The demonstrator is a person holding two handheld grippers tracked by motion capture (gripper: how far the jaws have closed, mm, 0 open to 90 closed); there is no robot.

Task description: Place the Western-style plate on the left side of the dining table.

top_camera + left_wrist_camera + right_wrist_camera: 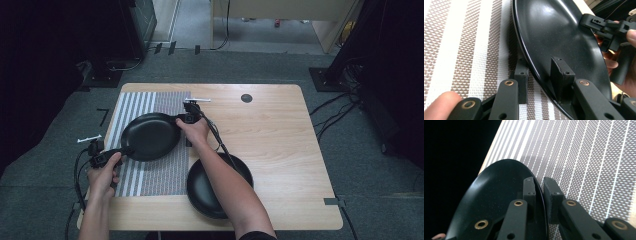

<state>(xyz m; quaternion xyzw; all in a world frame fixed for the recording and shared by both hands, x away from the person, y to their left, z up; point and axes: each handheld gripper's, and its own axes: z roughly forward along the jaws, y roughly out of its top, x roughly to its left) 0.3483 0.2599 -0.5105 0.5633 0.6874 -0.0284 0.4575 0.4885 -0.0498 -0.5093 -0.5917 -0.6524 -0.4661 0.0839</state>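
A black frying pan point(150, 136) is over the striped placemat point(155, 172), gripped from both sides. My left gripper point(117, 152) is shut on its near-left rim, and my right gripper point(182, 120) is shut on the far-right rim. In the left gripper view the jaws point(540, 67) clamp the pan's edge point(554, 32), with the right gripper point(599, 23) across it. The right gripper view has my jaws point(539, 186) pinching the rim point(499, 190) above the mat point(586, 157). Whether the pan touches the mat I cannot tell.
A second black pan point(200, 192) lies at the table's front edge, partly under my right forearm. A round dark grommet point(246, 98) sits at the table's far side. The wooden table point(280, 140) stretches to the right; cables run over the floor around it.
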